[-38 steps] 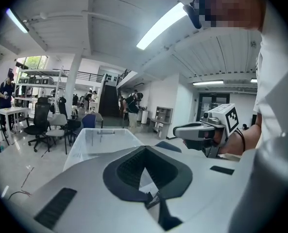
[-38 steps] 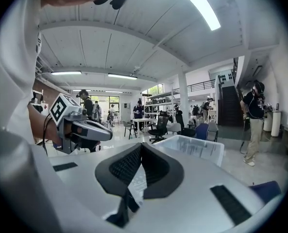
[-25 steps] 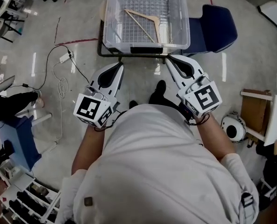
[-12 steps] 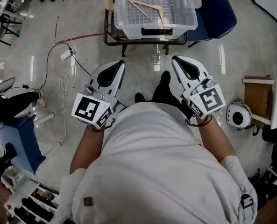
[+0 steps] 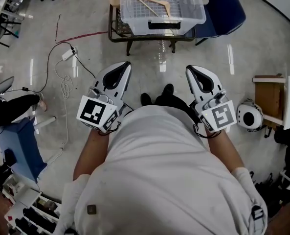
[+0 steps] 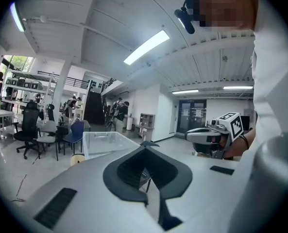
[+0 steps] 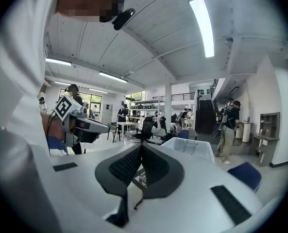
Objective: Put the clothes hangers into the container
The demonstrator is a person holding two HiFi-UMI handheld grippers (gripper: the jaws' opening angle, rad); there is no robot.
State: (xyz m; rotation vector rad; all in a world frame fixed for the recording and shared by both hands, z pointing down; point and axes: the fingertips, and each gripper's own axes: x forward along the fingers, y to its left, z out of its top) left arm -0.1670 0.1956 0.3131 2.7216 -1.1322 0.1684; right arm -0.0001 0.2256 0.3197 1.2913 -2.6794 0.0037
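Observation:
A clear plastic container (image 5: 135, 26) stands on a low metal stand at the top of the head view. One wooden clothes hanger (image 5: 157, 2) lies inside it. My left gripper (image 5: 126, 64) and right gripper (image 5: 189, 69) are held side by side in front of my body, well short of the container. Each has its jaws closed tip to tip with nothing between them. In the left gripper view the shut left gripper (image 6: 147, 143) points at the container (image 6: 102, 142). From the right gripper view, the right gripper (image 7: 141, 145) also points at the container (image 7: 190, 147).
A blue chair (image 5: 224, 10) stands right of the container. A white cable and power strip (image 5: 66, 58) lie on the floor at left. At right are a white round device (image 5: 247, 117) and a wooden box (image 5: 268, 99). People stand in the background (image 7: 228, 130).
The container has slid toward the top of the head view and looks smaller, as I have backed away from it. Both grippers stay shut and empty.

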